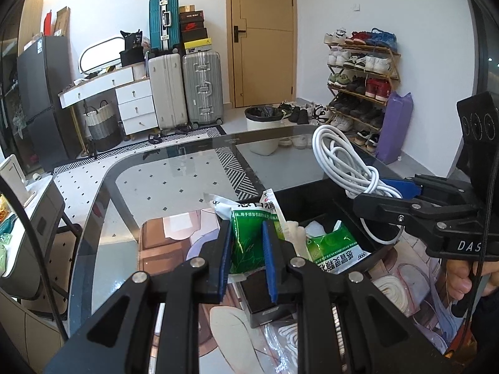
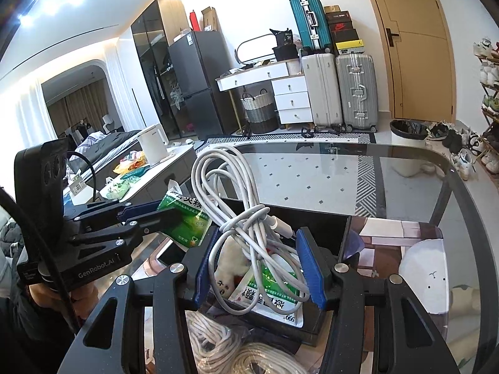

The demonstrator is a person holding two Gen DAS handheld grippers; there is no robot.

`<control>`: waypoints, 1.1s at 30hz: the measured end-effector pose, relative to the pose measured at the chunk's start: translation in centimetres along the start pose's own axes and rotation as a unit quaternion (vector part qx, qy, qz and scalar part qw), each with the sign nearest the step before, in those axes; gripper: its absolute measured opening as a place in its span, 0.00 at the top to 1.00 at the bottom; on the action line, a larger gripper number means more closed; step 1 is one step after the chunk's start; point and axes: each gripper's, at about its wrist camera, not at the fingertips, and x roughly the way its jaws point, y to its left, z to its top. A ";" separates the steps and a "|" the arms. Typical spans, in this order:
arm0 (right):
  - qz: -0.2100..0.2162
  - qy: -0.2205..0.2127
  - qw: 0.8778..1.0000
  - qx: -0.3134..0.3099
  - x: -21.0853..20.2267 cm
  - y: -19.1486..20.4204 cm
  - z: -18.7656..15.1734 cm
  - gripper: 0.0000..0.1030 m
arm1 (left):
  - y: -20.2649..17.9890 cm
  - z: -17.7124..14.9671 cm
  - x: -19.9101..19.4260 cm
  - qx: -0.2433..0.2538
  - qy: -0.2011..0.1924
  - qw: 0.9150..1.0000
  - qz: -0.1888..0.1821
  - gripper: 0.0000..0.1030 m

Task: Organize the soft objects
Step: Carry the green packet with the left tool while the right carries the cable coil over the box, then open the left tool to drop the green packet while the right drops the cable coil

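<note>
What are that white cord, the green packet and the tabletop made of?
White cable: looks like smooth rubbery plastic, since it bends in loose loops. Green packet: probably glossy plastic film, crinkled and shiny. Table: seems to be glass, as the floor shows through it, with a dark border.

We note the table (image 1: 174, 168) is glossy dark-edged glass, reflective. The sachet (image 1: 249, 237) in the left gripper (image 1: 248, 258) looks like shiny printed plastic film. The cable (image 2: 243, 205) is smooth white plastic, slightly glossy. Gripper pads (image 2: 308, 268) appear ribbed blue rubber; the bin (image 1: 312, 199) is matt black.
</note>
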 end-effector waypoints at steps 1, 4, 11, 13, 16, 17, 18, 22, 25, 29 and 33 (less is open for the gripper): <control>0.000 0.001 1.000 0.000 0.1 0.0 0.0 0.51 | -0.1 0.0 0.2 0.001 0.003 1.000 0.003 0.83; 0.000 0.001 1.000 0.001 0.3 0.0 0.1 0.51 | -0.3 -0.1 0.7 0.008 0.007 1.000 0.011 0.83; 0.004 0.000 1.000 -0.002 0.5 -0.2 0.4 0.51 | -0.7 0.0 1.6 0.018 0.018 1.000 0.014 0.83; 0.004 0.001 1.000 -0.002 0.6 -0.3 0.3 0.51 | -0.9 0.0 1.8 0.020 0.022 0.999 0.012 0.83; 0.006 0.004 1.000 0.000 0.9 -0.6 0.4 0.51 | -1.2 -0.2 2.2 0.026 0.029 0.999 0.009 0.83; 0.007 0.005 1.000 0.001 1.0 -0.6 0.4 0.51 | -1.2 -0.2 2.2 0.027 0.030 0.999 0.008 0.83; 0.006 0.006 1.000 0.002 1.2 -0.7 0.4 0.51 | -1.3 -0.2 2.3 0.028 0.031 0.999 0.007 0.83; 0.005 0.014 1.000 0.005 1.9 -1.0 0.2 0.51 | -1.6 -0.3 2.5 0.028 0.036 0.999 0.001 0.83; 0.003 0.019 1.000 0.005 2.5 -1.3 0.4 0.51 | -1.9 -0.6 2.9 0.032 0.043 0.999 -0.004 0.83; -0.011 0.023 1.000 -0.001 3.1 -1.4 0.4 0.51 | -2.1 -0.8 3.3 0.034 0.051 0.998 -0.003 0.83; -0.023 0.028 0.999 -0.007 3.8 -1.3 0.1 0.51 | -2.1 -1.0 3.6 0.034 0.058 0.998 -0.005 0.83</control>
